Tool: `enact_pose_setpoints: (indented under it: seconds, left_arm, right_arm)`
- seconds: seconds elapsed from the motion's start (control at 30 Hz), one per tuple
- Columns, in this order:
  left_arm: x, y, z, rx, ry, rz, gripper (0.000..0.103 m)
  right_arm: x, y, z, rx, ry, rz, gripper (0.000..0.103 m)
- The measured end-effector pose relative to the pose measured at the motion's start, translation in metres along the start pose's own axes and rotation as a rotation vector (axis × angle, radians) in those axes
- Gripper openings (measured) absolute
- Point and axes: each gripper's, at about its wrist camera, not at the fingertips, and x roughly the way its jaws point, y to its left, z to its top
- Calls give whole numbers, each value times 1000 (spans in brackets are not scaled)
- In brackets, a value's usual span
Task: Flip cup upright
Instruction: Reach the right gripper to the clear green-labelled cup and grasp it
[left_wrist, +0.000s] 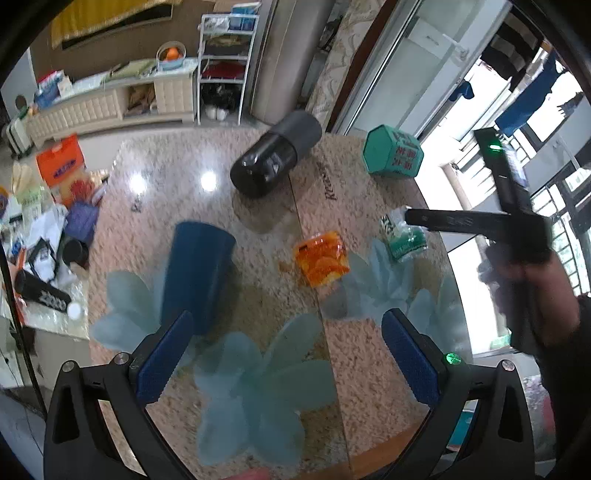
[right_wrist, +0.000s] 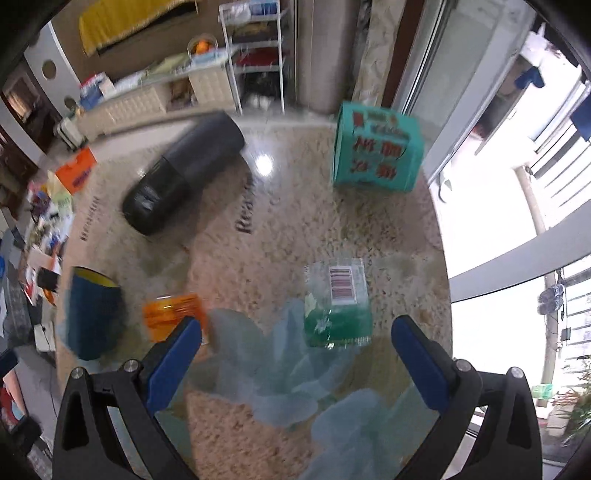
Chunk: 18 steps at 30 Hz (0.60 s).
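A dark blue cup (left_wrist: 197, 269) stands on the glass table, wider end at the top. In the right wrist view the cup (right_wrist: 94, 314) shows a yellow inner rim at the top, so its mouth faces up. My left gripper (left_wrist: 288, 354) is open and empty, its left finger (left_wrist: 166, 354) just in front of the cup's base. My right gripper (right_wrist: 291, 358) is open and empty, to the right of the cup, over the green packet (right_wrist: 338, 310). The right gripper also shows at the right of the left wrist view (left_wrist: 517, 229).
A black flask (left_wrist: 277, 158) lies on its side at the back. A teal box (left_wrist: 393, 151), an orange packet (left_wrist: 321, 258) and a green packet (left_wrist: 402, 236) sit on the round glass table (left_wrist: 258, 369). The table edge curves at the right (right_wrist: 439, 258).
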Motion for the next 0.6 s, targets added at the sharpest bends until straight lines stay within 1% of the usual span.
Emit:
enact_pose_setpoints:
  seconds: [0.07,0.17,0.33,0.47,0.5,0.53,0.6]
  left_arm:
    - [4,1,-2,-20,13,-25,103]
    - [8,0,-3,-41,15,-26,103]
    - [19,1,-7,-70,41,-23,103]
    - [26,5,-8,-95,59,-24,103]
    - [26,6,-8,-100,60,-22,103]
    - [27,6,-8,-103,61,-22,103]
    - [28,8,-8,-111,65,-25,103]
  right_arm:
    - [18,-4,7,-20,45,-6,103]
    - [49,-12,15,-37,138,-8,103]
    - [74,-23,18,-48,205,-34,103]
    - [81,-33,17,-38,250,-26,102]
    - [80,-35,16,-35,254,-24,95]
    - [78,-37,15,-31,259,-25,81]
    - [76,-41,13,-31,267,-31,65]
